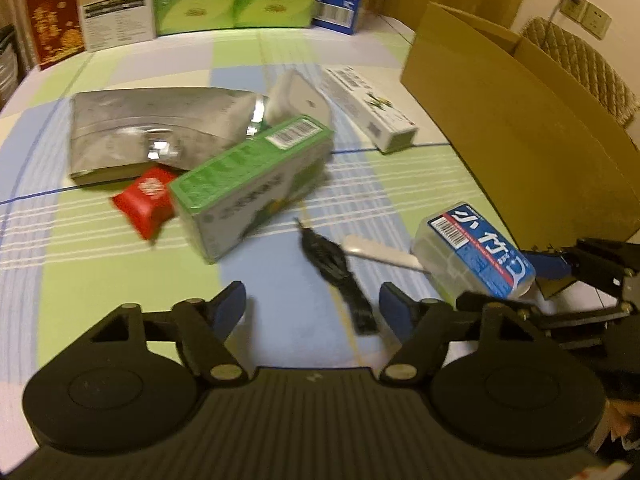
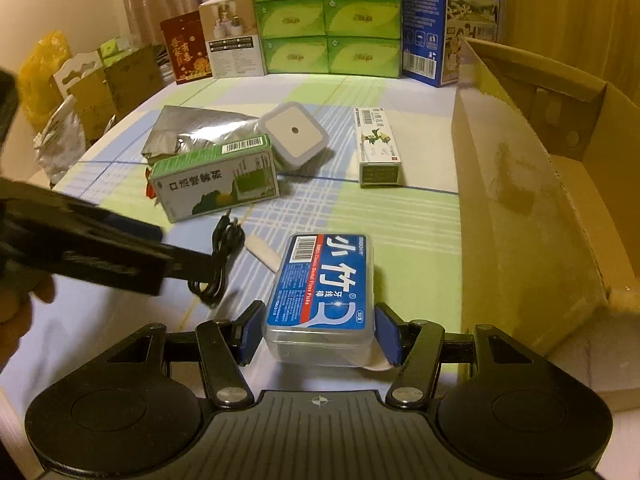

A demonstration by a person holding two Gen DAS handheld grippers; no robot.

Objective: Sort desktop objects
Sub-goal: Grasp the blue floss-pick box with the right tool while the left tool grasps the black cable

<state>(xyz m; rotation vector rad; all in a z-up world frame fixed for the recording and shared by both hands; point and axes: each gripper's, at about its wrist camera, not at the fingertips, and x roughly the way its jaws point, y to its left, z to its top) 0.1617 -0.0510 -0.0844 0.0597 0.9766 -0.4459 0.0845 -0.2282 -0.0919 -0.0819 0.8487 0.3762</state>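
Observation:
My right gripper (image 2: 316, 334) is shut on a clear floss-pick box with a blue label (image 2: 322, 292), held just above the checked tablecloth; the box also shows in the left wrist view (image 1: 474, 250). My left gripper (image 1: 312, 306) is open and empty, above a coiled black cable (image 1: 332, 264). A white stick (image 1: 380, 254) lies between cable and box. Further out lie a green box (image 1: 252, 180), a red packet (image 1: 146, 198), a silver foil bag (image 1: 156, 128), a white square night light (image 2: 294, 136) and a long white carton (image 2: 378, 146).
An open cardboard box (image 2: 532, 184) stands at the right edge of the table. Green tissue packs (image 2: 328, 16), a blue milk carton (image 2: 452, 16) and other boxes (image 2: 232, 40) line the far edge. Bags and cartons (image 2: 84, 92) sit beyond the left side.

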